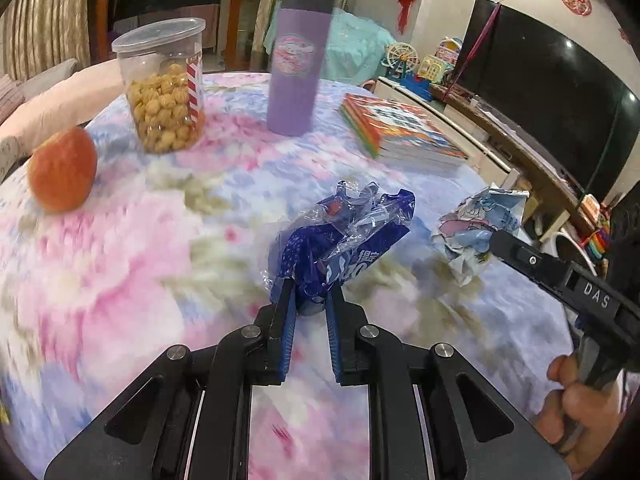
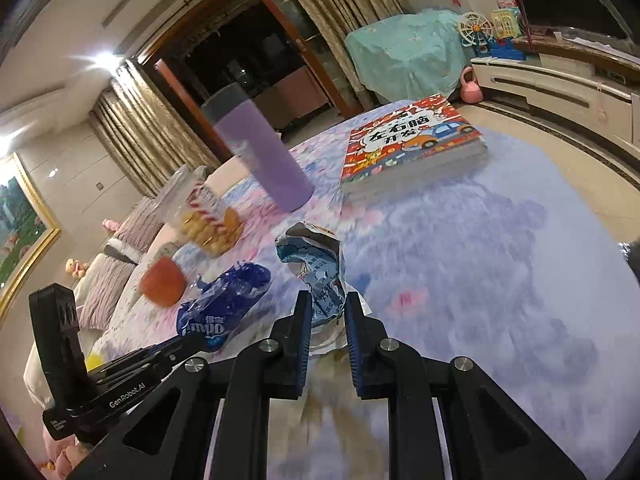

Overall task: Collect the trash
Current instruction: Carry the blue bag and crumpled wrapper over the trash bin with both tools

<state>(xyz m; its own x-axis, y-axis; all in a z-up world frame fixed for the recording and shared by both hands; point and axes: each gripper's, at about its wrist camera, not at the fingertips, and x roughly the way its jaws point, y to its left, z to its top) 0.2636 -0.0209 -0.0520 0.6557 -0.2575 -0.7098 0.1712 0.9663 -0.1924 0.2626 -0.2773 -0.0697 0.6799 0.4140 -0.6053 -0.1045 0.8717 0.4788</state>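
Left wrist view: left gripper [image 1: 311, 304] pinches the blue wrapper [image 1: 344, 240] between nearly closed jaws. Right gripper [image 2: 328, 312] likewise — jaws clamped on the crumpled white packet [image 2: 316, 268], lifted above the tablecloth [image 2: 480, 280].

The blue wrapper [image 1: 344, 236] is thin crinkly plastic, glossy with clear bits. The pale wrapper [image 2: 320, 276] looks like crumpled shiny foil-ish plastic. The desk [image 1: 140, 248] has a soft fuzzy cloth cover. The jar [image 1: 164, 84] is clear smooth plastic, the purple cup [image 1: 296, 64] matt. The books [image 2: 412, 140] have glossy paper covers.
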